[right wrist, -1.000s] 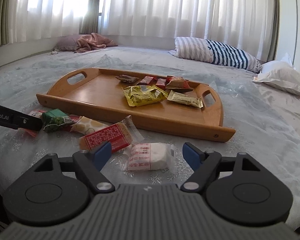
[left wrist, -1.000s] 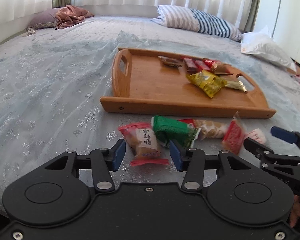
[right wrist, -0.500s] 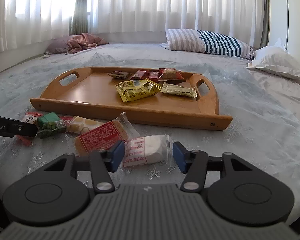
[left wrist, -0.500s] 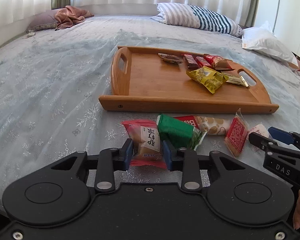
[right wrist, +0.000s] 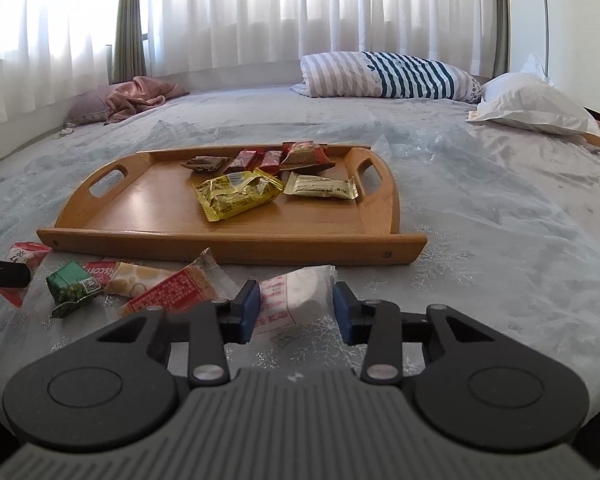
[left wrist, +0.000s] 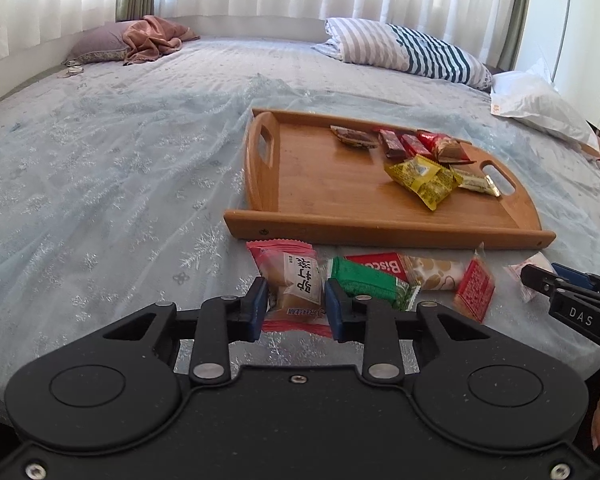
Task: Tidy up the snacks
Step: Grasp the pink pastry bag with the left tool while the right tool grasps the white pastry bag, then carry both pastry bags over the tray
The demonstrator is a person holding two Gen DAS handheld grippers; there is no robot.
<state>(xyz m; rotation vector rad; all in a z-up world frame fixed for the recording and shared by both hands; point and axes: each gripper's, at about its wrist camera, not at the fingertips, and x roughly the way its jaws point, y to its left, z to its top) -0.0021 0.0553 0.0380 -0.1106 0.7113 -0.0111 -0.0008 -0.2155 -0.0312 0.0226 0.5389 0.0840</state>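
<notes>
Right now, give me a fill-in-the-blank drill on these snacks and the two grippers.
1. The left gripper is closed on the ____-wrapped snack.
2. The yellow packet lies on the wooden ____.
3. The right gripper has been closing around the ____ packet.

Missing words: pink; tray; white

Bed with tray, snacks

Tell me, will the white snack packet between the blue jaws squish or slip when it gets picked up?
The white snack packet looks puffy and soft, so it will probably squash a little. Its clear wrapper is shiny, so it may slip. The right gripper has just been closing its jaws around it; it looks light, so lifting should be easy.
</notes>
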